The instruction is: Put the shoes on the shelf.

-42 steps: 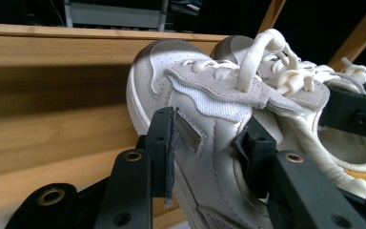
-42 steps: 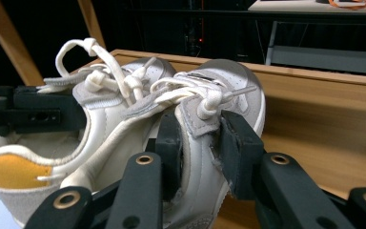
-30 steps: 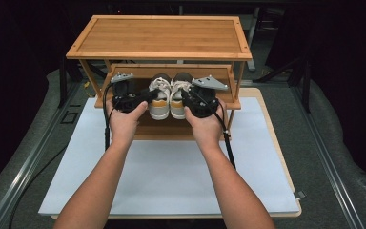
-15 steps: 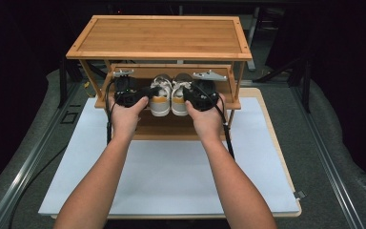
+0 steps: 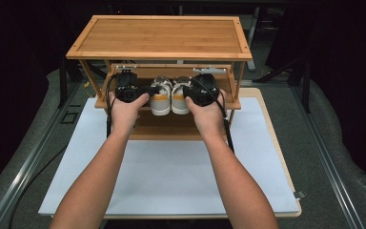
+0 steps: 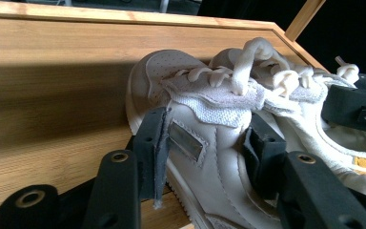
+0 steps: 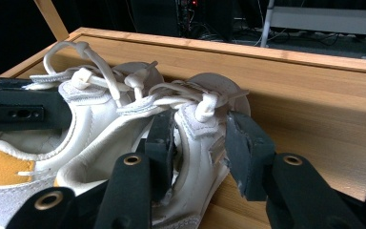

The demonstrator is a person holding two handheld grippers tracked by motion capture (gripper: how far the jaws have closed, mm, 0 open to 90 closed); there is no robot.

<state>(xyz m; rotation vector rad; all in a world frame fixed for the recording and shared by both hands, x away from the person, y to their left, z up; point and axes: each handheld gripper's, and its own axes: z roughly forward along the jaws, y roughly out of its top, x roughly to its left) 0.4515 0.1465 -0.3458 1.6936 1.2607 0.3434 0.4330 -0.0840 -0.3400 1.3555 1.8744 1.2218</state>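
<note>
1. Pair of sneakers side by side on the rack's (image 5: 240,51) middle shelf (image 5: 232,104), toes pointing in toward the back, heels out over the front edge.
2. Left gripper (image 6: 205,145) clamped on the left shoe (image 6: 209,157): one jaw outside on the side wall, the other down inside the collar. Gripping, not just resting there.
3. Right gripper (image 7: 198,145) doing the mirror job on the right shoe (image 7: 195,143), pinching the outer side wall near the tongue. Also closed on it.
4. From the high view, left gripper (image 5: 145,90) and right gripper (image 5: 187,91) flanking the pair, left shoe (image 5: 160,100) and right shoe (image 5: 180,99) touching or just about touching in the middle.
5. Key bit for the next move: each shoe's long axis runs front to back on the shelf, straight away from the hands. Grip sits at the heel half, so the toe end hangs farthest from the jaws.
6. Each hand about equally near its own shoe, no crossing needed.
7. Looks like either a slide deeper under the top board or a pull back out, along that same axis. Can't tell which.
8. Probably worth watching: loose laces (image 6: 248,62) bunched on top, plus the tight gap under the top board.
</note>
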